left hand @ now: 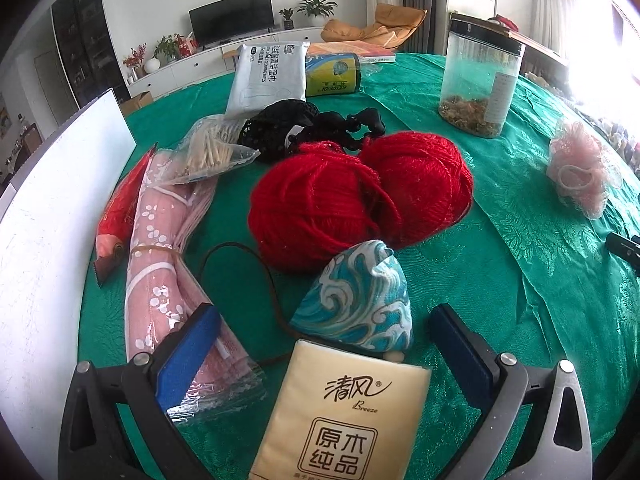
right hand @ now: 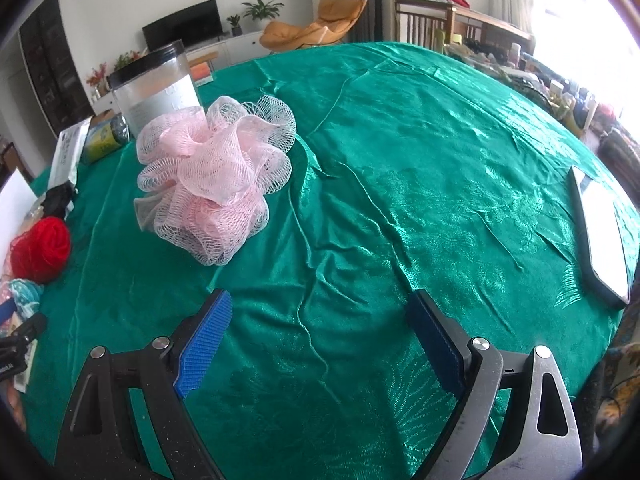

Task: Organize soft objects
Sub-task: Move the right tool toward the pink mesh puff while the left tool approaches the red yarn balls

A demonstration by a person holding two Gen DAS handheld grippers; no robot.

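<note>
In the left wrist view, two red yarn balls (left hand: 352, 196) lie mid-table on the green cloth (left hand: 500, 300). A blue wave-pattern pouch (left hand: 360, 304) and a tissue pack (left hand: 344, 412) lie between the open fingers of my left gripper (left hand: 324, 344). A pink rolled cloth in plastic (left hand: 164, 264) lies at the left. A pink mesh bath pouf (left hand: 580, 168) sits far right; it also shows in the right wrist view (right hand: 212, 180), ahead and left of my open, empty right gripper (right hand: 320, 336).
A white board (left hand: 52, 208) stands at the left edge. A black mesh item (left hand: 288, 128), a bag of sticks (left hand: 212, 148), a wipes pack (left hand: 272, 76), a green roll (left hand: 332, 76) and a clear jar (left hand: 480, 80) stand further back. A white tablet-like slab (right hand: 600, 236) lies at the right.
</note>
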